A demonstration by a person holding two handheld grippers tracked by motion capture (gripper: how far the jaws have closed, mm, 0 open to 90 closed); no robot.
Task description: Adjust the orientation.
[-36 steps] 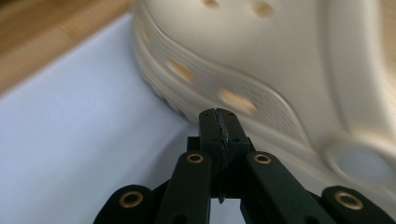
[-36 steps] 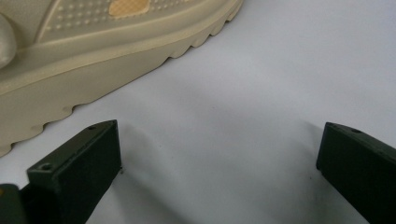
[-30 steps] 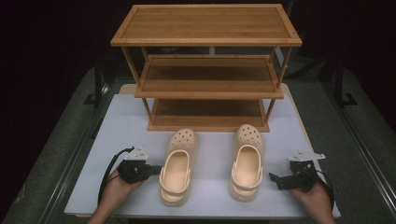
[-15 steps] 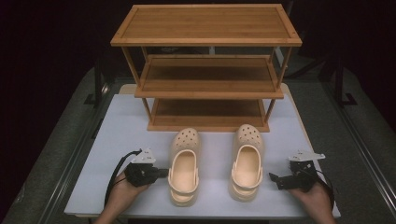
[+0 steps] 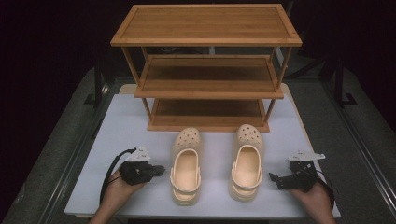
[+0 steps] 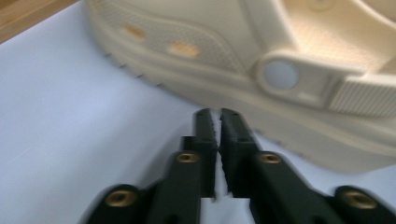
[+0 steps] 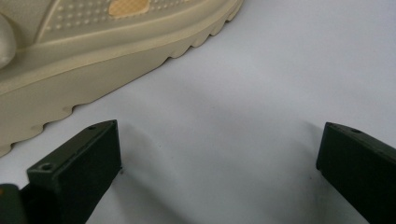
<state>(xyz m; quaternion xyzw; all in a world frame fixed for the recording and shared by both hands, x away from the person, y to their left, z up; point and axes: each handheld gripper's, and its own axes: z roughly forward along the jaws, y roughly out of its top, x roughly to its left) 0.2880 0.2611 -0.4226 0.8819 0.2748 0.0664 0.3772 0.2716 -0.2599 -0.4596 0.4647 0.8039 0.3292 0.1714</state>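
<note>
Darkness swallows everything beyond the pale grey-white table (image 5: 140, 116), so the room's edges and the floor past the metal rails are hard to make out. At the table's far side stands a three-tier wooden shelf rack (image 5: 208, 28), its slatted boards warm brown; the lowest tier sits in shadow. Two cream foam clogs lie side by side in front of it, toes toward the rack: the left clog (image 5: 186, 170) and the right clog (image 5: 246, 163), each with a perforated toe and a heel strap. From above, the left gripper (image 5: 159, 170) lies just beside the left clog's outer side, and its jaws have just been opening slightly; the left gripper view shows only a thin slit between the toothed black jaws, nothing in it, with the clog's strap rivet, ribbed strap and dimpled sidewall cut off by the frame. The right gripper (image 5: 272, 178) rests near the right clog; its own view shows the jaws spread wide over bare table, the clog's ridged sole cropped at upper left.
</note>
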